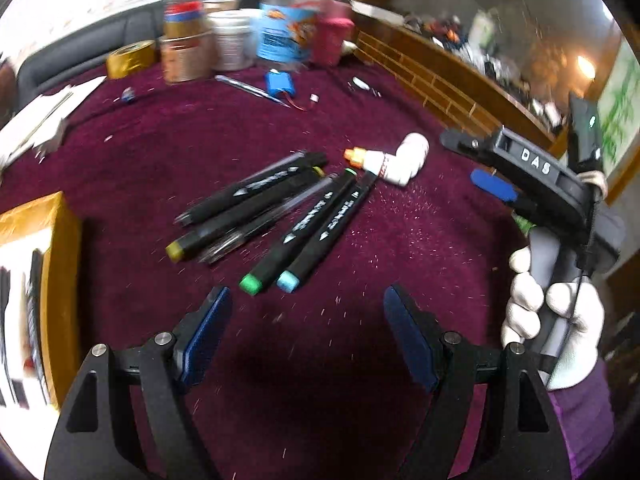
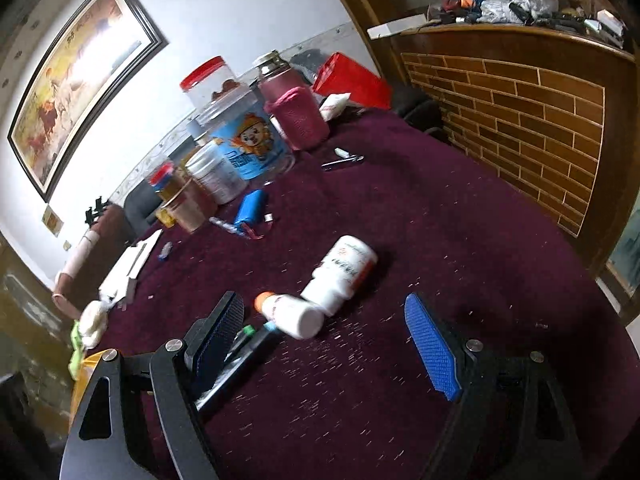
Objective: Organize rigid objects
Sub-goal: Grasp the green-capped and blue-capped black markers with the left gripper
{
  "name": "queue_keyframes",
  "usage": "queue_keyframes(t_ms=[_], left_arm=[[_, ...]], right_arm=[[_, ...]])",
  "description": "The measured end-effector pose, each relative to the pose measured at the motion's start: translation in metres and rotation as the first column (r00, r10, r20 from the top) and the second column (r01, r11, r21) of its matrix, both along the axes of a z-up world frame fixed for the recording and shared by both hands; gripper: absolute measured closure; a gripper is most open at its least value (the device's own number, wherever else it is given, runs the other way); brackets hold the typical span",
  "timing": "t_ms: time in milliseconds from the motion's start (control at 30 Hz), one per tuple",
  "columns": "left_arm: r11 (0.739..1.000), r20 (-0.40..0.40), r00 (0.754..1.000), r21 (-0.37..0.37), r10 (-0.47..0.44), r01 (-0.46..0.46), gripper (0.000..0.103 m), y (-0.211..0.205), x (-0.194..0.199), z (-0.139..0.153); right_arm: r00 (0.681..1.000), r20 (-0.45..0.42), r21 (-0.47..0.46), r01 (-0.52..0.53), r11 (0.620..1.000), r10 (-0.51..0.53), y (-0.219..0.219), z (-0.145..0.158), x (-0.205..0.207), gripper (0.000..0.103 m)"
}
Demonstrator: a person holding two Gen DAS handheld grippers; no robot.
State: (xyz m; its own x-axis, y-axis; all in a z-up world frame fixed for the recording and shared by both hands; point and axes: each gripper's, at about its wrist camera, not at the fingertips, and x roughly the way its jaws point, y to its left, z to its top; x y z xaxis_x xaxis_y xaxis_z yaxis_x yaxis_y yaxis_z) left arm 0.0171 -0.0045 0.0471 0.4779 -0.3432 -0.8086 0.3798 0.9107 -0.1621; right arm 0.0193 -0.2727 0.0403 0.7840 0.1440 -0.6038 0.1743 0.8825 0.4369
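Marker pens [image 1: 280, 216]: a loose fan laid mid-tabletop [image 1: 160, 140], just beyond the left gripper [image 1: 306, 336]. Judged light, stiff, smooth-barrelled, best taken across mid-barrel. White bottles [image 2: 340, 276]: lying just beyond the pens, probably light, liable to roll. Right gripper [image 2: 328, 344]: jaws wide, empty; left likewise.

Markers [image 1: 256, 204]: five black-barrelled, plus one clear pen, lay flat and fanned side by side on the maroon bench [image 1: 360, 128]; visible end caps yellow, green, blue. Bottles [image 2: 340, 272]: two white, lying on their sides, touching, just beyond the marker tips; the smaller orange-capped.
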Motion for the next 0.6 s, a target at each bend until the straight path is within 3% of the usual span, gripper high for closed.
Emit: queue_keyframes(t_ms=[167, 300, 433, 600], left_arm=[[0.994, 0.027, 0.999, 0.107, -0.036, 0.033, 0.028, -0.028, 0.015, -0.019], [0.981, 0.069, 0.997, 0.190, -0.040, 0.026, 0.063, -0.039, 0.023, -0.029], [0.988, 0.058, 0.998, 0.150, -0.036, 0.027, 0.076, -0.036, 0.024, -0.031], [0.996, 0.004, 0.999, 0.085, -0.036, 0.036, 0.077, -0.024, 0.006, -0.030]], right_arm=[[1.000, 0.005, -0.011, 0.015, 1.000, -0.015, -0.006, -0.005, -0.004, 0.024], [1.000, -0.022, -0.011, -0.008, 1.000, 0.008, -0.004, -0.013, 0.003, 0.024], [0.998, -0.065, -0.010, -0.028, 1.000, 0.027, -0.003, -0.021, 0.009, 0.024], [0.996, -0.082, 0.008, -0.028, 1.000, 0.028, -0.006, -0.026, 0.010, 0.024]])
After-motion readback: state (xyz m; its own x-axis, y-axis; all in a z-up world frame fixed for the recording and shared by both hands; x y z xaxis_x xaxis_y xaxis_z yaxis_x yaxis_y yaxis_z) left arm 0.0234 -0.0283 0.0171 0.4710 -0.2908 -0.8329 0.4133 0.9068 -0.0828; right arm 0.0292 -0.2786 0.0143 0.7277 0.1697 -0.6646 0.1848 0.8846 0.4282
